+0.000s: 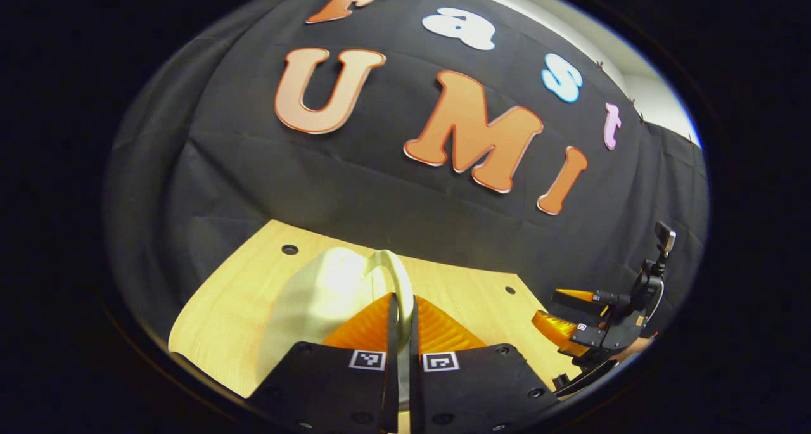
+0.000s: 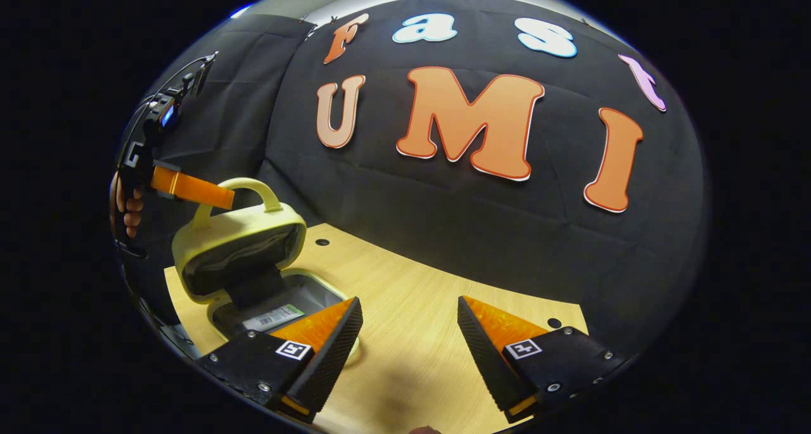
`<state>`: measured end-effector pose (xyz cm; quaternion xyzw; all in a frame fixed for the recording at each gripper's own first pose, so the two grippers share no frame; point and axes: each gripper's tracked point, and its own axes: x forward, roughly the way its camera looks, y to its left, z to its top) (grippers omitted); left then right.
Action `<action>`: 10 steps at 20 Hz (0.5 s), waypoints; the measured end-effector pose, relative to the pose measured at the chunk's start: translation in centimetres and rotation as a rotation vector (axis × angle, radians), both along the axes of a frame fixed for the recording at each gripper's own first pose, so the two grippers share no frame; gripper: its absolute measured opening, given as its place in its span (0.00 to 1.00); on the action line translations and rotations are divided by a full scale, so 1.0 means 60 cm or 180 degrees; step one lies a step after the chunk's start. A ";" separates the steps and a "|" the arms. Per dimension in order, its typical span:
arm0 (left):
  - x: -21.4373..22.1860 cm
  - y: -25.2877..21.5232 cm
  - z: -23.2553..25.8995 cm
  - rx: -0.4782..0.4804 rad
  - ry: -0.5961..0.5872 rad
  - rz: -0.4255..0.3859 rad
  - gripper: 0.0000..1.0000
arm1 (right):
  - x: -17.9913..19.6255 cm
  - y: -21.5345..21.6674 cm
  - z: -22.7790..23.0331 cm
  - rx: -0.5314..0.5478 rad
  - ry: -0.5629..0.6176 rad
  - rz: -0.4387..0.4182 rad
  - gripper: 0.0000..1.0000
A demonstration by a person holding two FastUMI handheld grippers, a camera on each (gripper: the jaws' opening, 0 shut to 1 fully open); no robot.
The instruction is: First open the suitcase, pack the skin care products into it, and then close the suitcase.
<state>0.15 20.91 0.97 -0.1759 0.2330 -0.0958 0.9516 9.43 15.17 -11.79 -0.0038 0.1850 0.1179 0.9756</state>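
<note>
The left gripper (image 1: 400,332) has its fingers pinched on the pale yellow handle (image 1: 396,282) of the suitcase (image 2: 237,253), holding the lid (image 2: 244,247) raised so the tray below stays reachable; in the right gripper view that lid stands tilted over the lower half, where a boxed skin care product (image 2: 272,318) already lies just beyond the near finger. The right gripper (image 2: 410,345) hovers over bare bench (image 2: 412,320), fingers spread wide and empty, probably free for the next item or to help shut the lid.
</note>
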 end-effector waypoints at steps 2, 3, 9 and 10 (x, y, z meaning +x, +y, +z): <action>0.001 -0.045 -0.018 -0.0015 0.0085 -0.0100 0.07 | -0.011 -0.012 0.001 0.0039 -0.0013 -0.0003 0.96; 0.000 -0.071 -0.031 -0.0073 0.0142 -0.0181 0.07 | -0.016 -0.016 -0.002 0.0054 -0.0018 -0.0005 0.96; -0.006 -0.171 -0.118 0.0041 0.0459 -0.0527 0.07 | -0.044 -0.041 -0.018 0.0086 0.0040 -0.0049 0.96; -0.008 -0.186 -0.131 0.0104 0.0499 -0.0574 0.07 | -0.049 -0.045 -0.022 0.0091 0.0053 -0.0063 0.96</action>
